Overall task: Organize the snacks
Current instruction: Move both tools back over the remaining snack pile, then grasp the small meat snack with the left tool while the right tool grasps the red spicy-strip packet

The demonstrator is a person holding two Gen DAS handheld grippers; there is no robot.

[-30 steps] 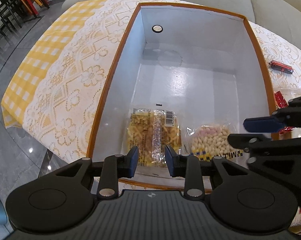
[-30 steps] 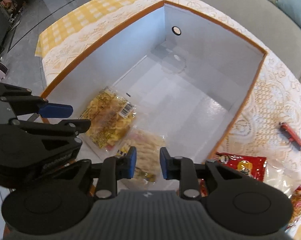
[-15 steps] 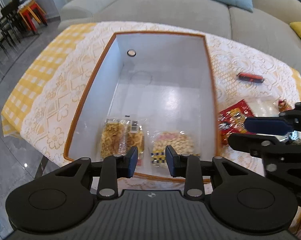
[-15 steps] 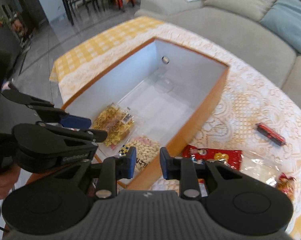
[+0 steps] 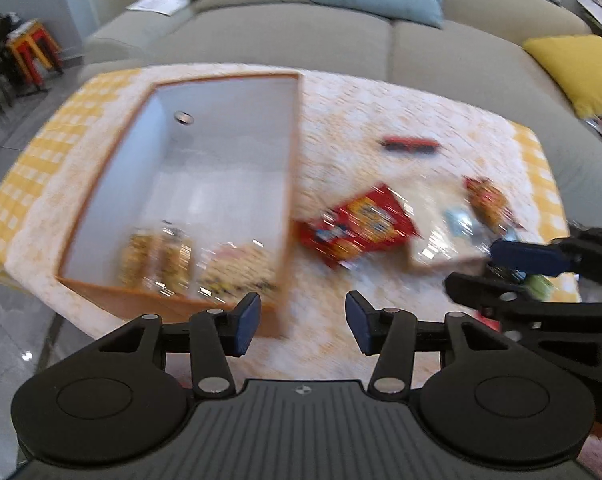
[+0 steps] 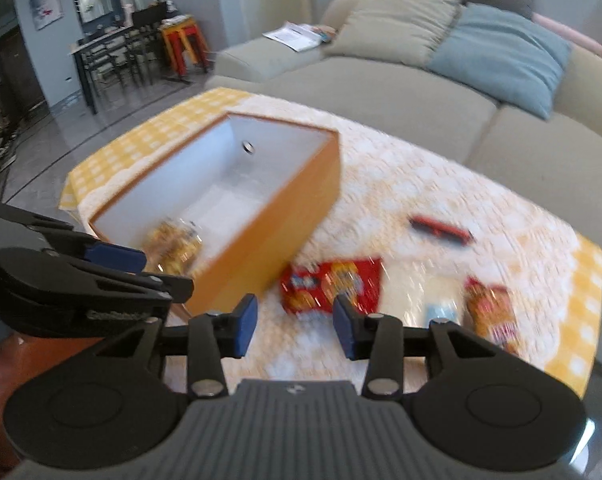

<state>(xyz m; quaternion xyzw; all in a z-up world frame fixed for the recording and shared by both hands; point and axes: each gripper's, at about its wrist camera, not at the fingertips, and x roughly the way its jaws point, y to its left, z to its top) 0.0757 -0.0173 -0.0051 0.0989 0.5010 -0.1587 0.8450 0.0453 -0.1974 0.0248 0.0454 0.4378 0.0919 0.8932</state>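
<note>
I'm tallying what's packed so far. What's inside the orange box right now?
Two clear snack packets lie at the near end of the orange box: a yellow snack packet and a pale nut packet beside it. The rest of the white floor looks bare. Blur hides labels.

We see two snack packets point(image 5: 157, 256) in the box's point(image 5: 289, 184) near end; right of it on the tabletop point(image 5: 365, 120) lie four more packets point(image 5: 357, 228), sofa point(image 5: 301, 40) behind.

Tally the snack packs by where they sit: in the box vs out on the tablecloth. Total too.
In the box: 2, yellow pack and pale pack
On the tablecloth: 4, red bag, clear pack, orange-red pack, thin red bar
Total: 6
</note>
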